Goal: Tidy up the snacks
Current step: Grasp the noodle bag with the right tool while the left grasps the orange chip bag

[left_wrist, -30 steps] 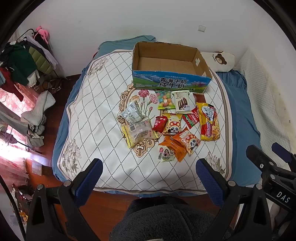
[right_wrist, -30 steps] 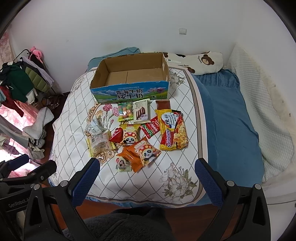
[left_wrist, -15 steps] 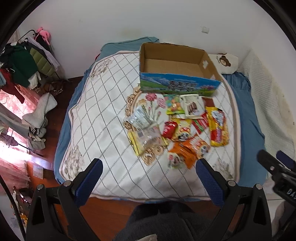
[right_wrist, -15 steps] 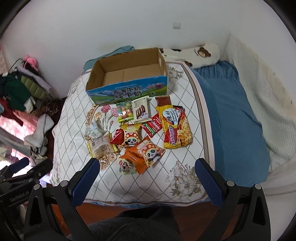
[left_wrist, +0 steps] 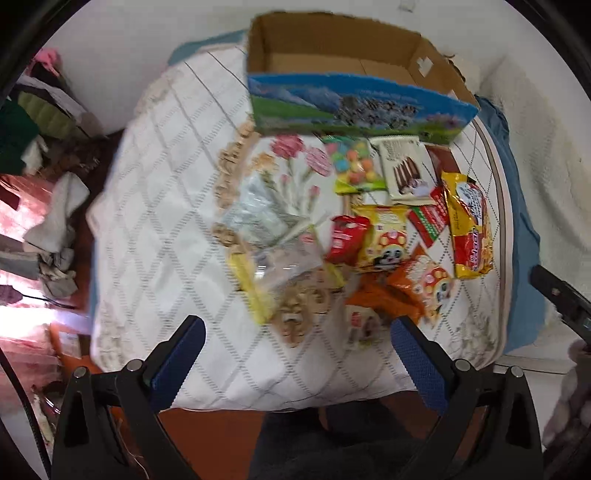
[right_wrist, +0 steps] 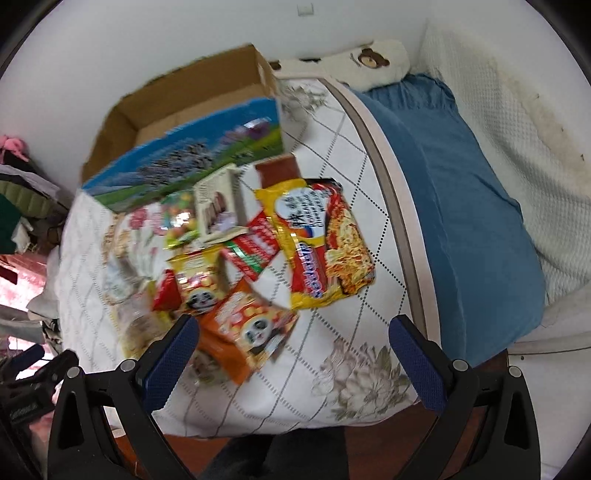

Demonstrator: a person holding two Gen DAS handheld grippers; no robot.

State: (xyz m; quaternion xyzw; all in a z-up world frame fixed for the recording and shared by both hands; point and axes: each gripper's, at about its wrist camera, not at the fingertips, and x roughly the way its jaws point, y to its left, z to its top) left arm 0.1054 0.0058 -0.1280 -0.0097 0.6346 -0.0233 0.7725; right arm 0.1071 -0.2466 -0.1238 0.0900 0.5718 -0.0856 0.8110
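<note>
Both my grippers, left (left_wrist: pixel 295 354) and right (right_wrist: pixel 293 350), hang spread above the quilted bed (left_wrist: pixel 162 229); a cardboard box (left_wrist: pixel 351 107) sits at its far edge by the white wall (right_wrist: pixel 166 33).

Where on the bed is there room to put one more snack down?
The quilt is bare on the left, between the snack pile and the bed's edge. The near corner with the grey flower is free too. The cardboard box looks empty. Just in front of it, packets overlap.
</note>
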